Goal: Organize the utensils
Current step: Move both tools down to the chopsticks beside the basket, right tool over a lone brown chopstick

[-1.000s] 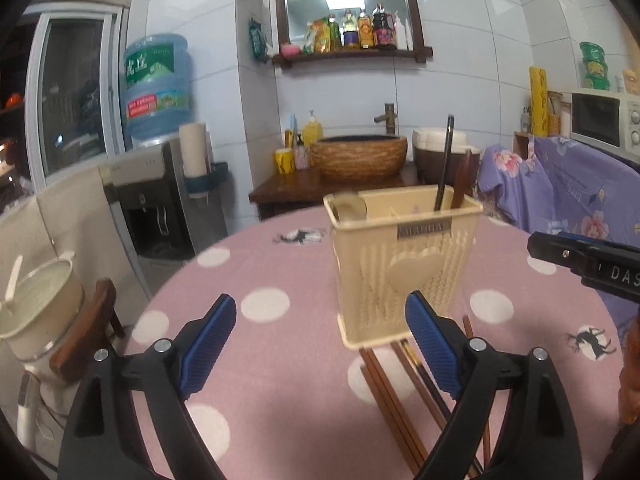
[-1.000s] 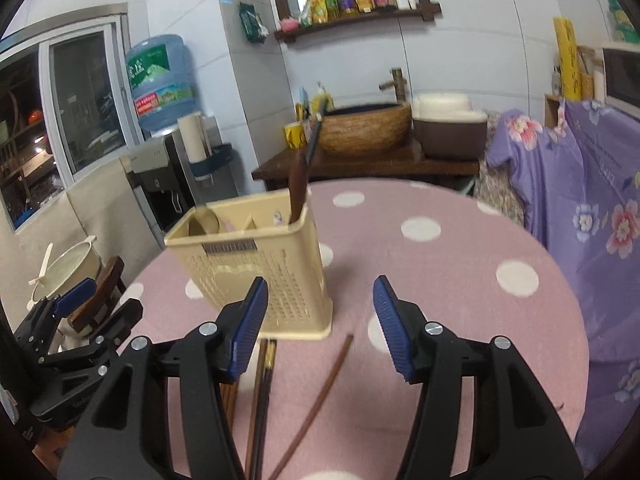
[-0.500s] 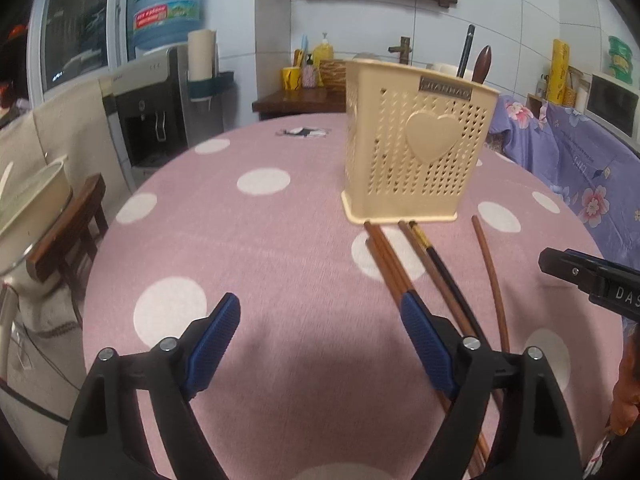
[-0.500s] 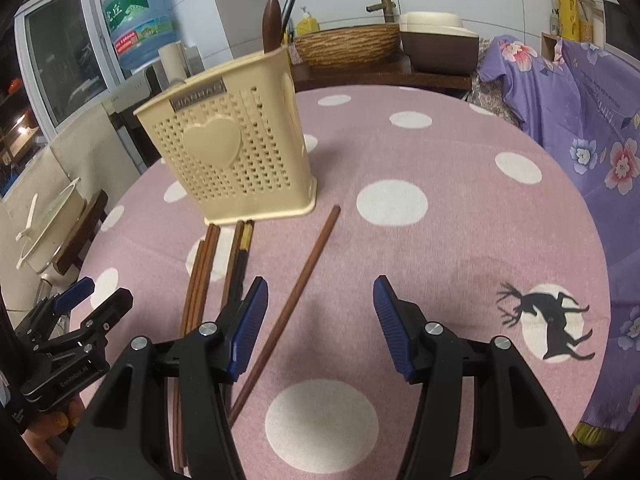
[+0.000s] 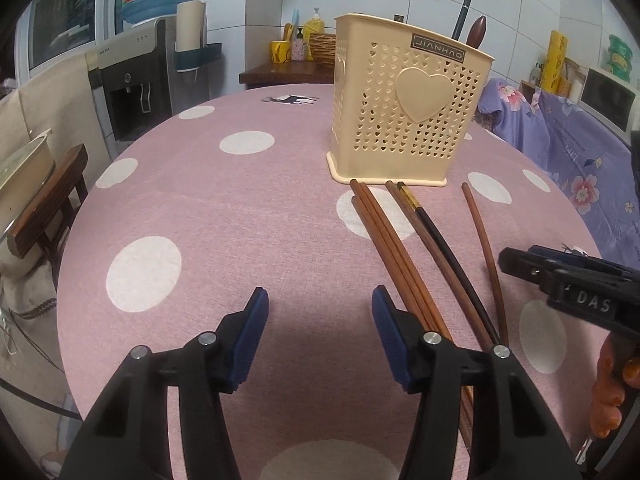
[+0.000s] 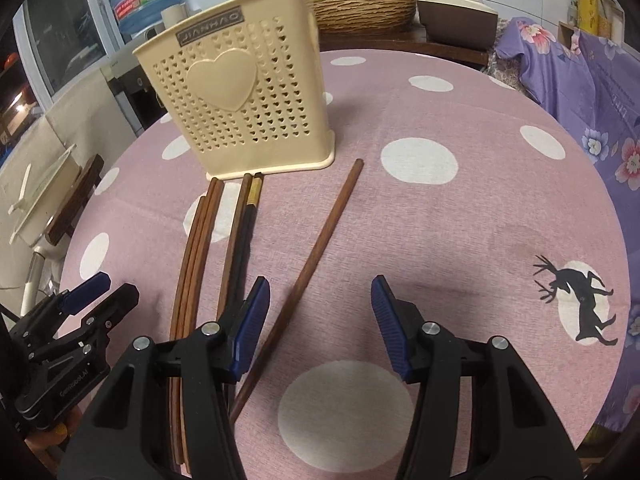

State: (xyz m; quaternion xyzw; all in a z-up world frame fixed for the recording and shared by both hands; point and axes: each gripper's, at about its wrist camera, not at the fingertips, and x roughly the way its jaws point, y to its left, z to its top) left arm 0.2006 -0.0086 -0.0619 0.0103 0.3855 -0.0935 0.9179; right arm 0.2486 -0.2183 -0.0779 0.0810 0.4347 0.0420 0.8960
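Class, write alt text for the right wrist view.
Six chopsticks lie on a pink dotted tablecloth before an upright cream utensil holder. The right gripper, jaws closing and empty, hovers beside one stray chopstick.

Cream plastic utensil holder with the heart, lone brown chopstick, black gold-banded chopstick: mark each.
Cream plastic utensil holder (image 5: 404,120): left wrist view, perforated front wall.
Lone brown chopstick (image 6: 320,246): right wrist view, mid-shaft.
Black gold-banded chopstick (image 5: 440,240): left wrist view, black shaft.

"JIANHAO" on utensil holder (image 5: 408,116); "DAS" on right tool (image 5: 510,262)
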